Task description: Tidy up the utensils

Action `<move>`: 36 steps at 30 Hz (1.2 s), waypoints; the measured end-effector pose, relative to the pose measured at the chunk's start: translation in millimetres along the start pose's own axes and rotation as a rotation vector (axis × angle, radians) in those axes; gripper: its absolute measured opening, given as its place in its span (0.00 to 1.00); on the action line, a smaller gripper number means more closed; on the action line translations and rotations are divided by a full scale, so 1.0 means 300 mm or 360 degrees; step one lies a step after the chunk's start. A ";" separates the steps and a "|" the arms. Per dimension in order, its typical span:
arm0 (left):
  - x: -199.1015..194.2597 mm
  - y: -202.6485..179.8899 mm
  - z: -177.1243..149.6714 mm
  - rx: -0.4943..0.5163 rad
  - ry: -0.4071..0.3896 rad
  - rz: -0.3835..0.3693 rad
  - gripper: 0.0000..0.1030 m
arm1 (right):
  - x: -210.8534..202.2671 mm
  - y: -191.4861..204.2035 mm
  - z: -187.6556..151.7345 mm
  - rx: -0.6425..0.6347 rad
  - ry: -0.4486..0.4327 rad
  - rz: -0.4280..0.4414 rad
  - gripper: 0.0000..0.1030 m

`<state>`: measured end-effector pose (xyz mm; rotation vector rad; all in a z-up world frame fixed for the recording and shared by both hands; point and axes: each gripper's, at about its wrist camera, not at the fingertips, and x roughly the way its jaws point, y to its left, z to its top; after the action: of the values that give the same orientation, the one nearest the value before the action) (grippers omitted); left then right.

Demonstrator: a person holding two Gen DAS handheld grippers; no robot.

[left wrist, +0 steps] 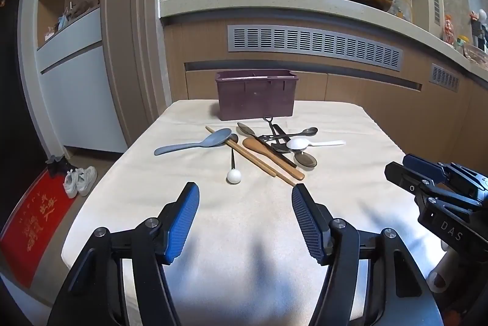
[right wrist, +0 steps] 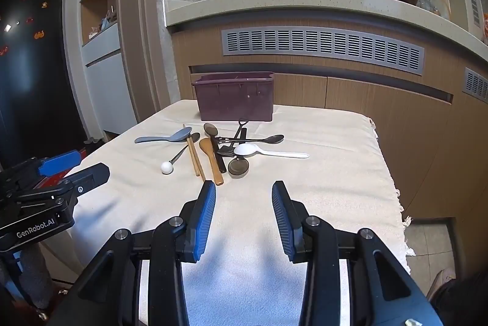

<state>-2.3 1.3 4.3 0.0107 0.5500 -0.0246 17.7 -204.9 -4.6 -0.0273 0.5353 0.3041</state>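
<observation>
— Stock?

— One dark purple plastic utensil box (left wrist: pixel 256 94) at the far end of the cloth-covered worktop (left wrist: pixel 244 219); a loose heap in front of it: grey plastic rice scoop (left wrist: pixel 195 142), wooden chopsticks (left wrist: pixel 250 156), wooden spoon (left wrist: pixel 271 155), white plastic spoon (left wrist: pixel 311 143).

— Claws?

— My left claw (left wrist: pixel 245 219) and right claw (right wrist: pixel 244 216): both spread apart, empty, short of the heap.

— Nearest piece?

— Chopsticks, I judge; long axis running toward my right claw.

matt cream cloth (left wrist: pixel 244 219) looks woven; bin (left wrist: pixel 256 95) matt purple plastic; spatula (left wrist: pixel 271 156) smooth wood; white spoon (right wrist: pixel 268 151) glossy plastic; pads (left wrist: pixel 183 222) ribbed blue rubber.
</observation>
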 end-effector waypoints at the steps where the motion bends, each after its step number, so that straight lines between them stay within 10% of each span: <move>1: 0.001 -0.001 -0.001 0.0001 0.0002 0.0000 0.62 | 0.001 0.000 0.000 0.0000 0.0000 0.0001 0.36; 36: 0.014 -0.002 -0.019 -0.0007 0.0022 -0.0006 0.61 | 0.008 -0.004 -0.009 0.0009 0.0020 0.0006 0.36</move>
<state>-1.6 0.6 -2.7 0.0057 0.5639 -0.0268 18.6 -205.6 -8.3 -0.0228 0.5491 0.3065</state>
